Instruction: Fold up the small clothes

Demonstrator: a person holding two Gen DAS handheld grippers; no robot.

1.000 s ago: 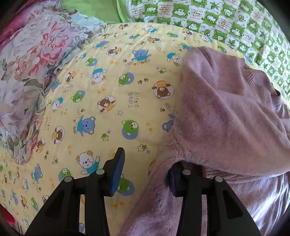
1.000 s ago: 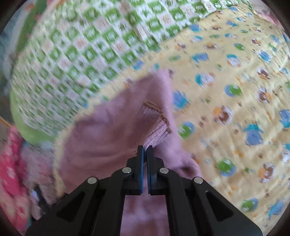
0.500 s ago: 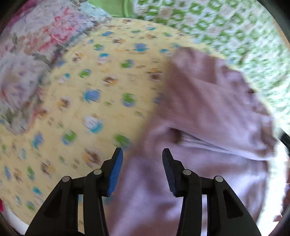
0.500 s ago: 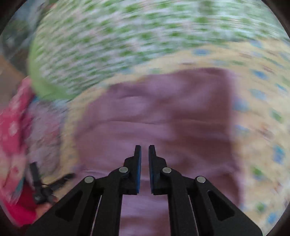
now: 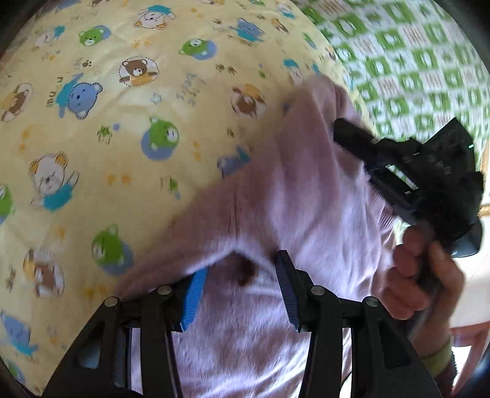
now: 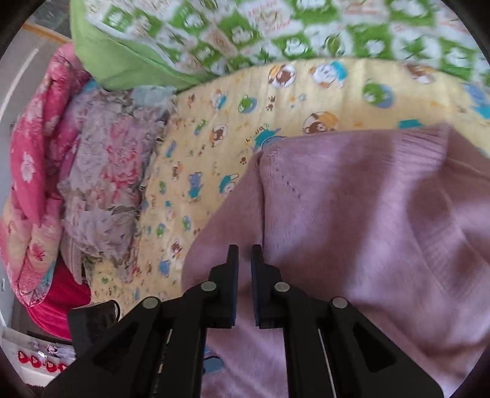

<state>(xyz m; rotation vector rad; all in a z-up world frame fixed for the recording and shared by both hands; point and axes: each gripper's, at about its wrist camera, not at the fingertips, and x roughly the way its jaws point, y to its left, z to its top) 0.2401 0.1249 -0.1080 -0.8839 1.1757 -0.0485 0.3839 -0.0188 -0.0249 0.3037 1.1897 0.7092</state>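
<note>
Lilac knit sweater (image 5: 294, 196) fills the near ground under both of our tools and lies on the yellow bear-print quilt (image 5: 122, 128). Our left gripper (image 5: 242, 284) has its blue-padded jaws spread wide, with a raised fold of the sweater sitting in the gap; the pads do not press it, so it is released. Just past that fold the knit rises in a blurred ridge toward the far right. There we see our right hand (image 5: 425, 269) wrapped around the black body of the other tool, whose tips reach onto the sweater's upper edge.

From the right wrist, our right gripper (image 6: 245, 260) shows its two black fingers with only a narrow slit between them and no cloth in that slit; it is almost closed but grips nothing. It hovers over the left border of the sweater (image 6: 352, 229), where a vertical crease runs up from the fingertips. A ribbed edge of the knit lies toward the upper right.

Beyond the sweater the quilt (image 6: 214, 147) spreads out to the left. At its far side lies the green-and-white checked blanket (image 6: 275, 27) (image 5: 413, 67). Left of the quilt sits a rumpled floral cloth (image 6: 104, 171), and beside it a pink floral quilt (image 6: 33, 147) is bundled.
</note>
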